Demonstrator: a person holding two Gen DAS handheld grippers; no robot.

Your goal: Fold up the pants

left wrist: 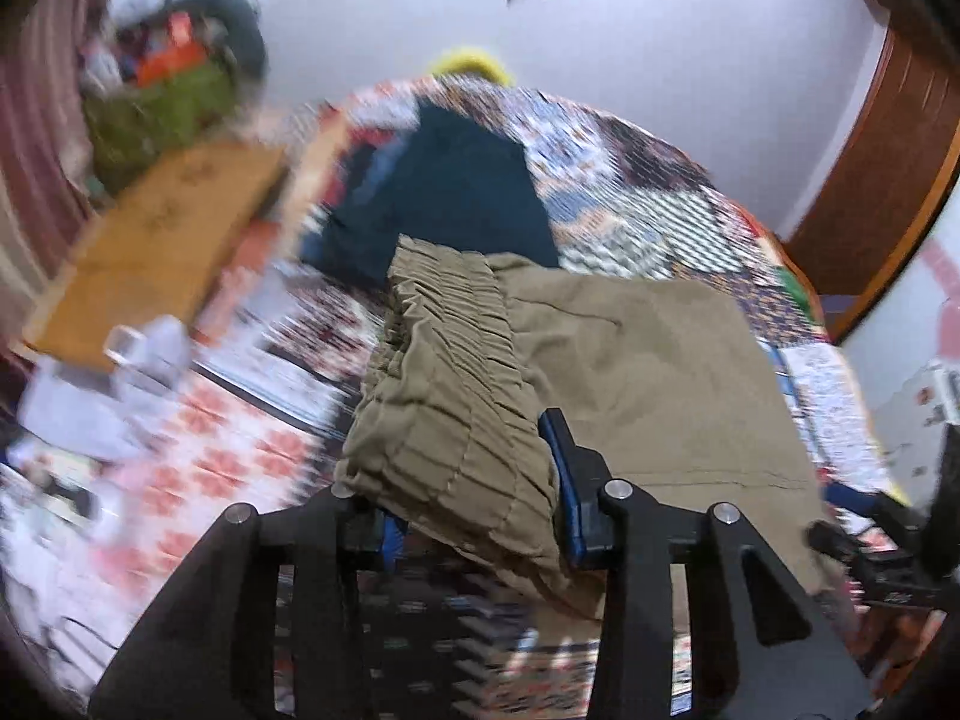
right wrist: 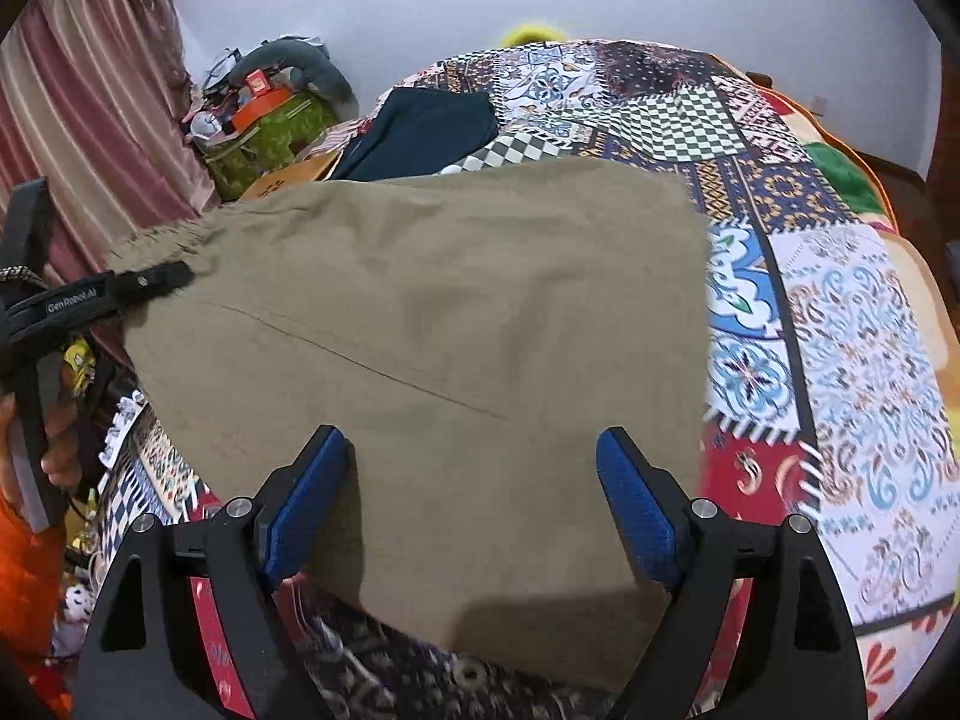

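Standing by the bed [right wrist: 840, 324], I see the khaki pants [right wrist: 420, 312] lying on the patchwork quilt, already doubled into a broad, fairly flat panel with a seam running slantwise across the top layer. The left tool [left wrist: 474, 492] has its blue pads pressed on the gathered elastic waistband [left wrist: 444, 384], which bunches up between them and rises off the panel, so that end looks gripped and lifted; the left view is smeared with motion. The right tool [right wrist: 474, 510] hangs above the near edge of the panel with its jaws spread wide, the cloth lying beneath and between them but neither pad touching it, so it holds nothing. From the right view a hand [right wrist: 42, 438] on the left tool's handle shows at the left border. Farther back on the quilt lies a dark navy garment [right wrist: 420, 132], apart from the khaki pair, and a cluttered heap sits beside a curtain [right wrist: 90, 90]. My reading is that the task is partly along: the legs seem laid one over the other, and at least one more fold, carrying the waistband end over the rest, is left, followed by smoothing. How many layers the panel has I cannot tell.
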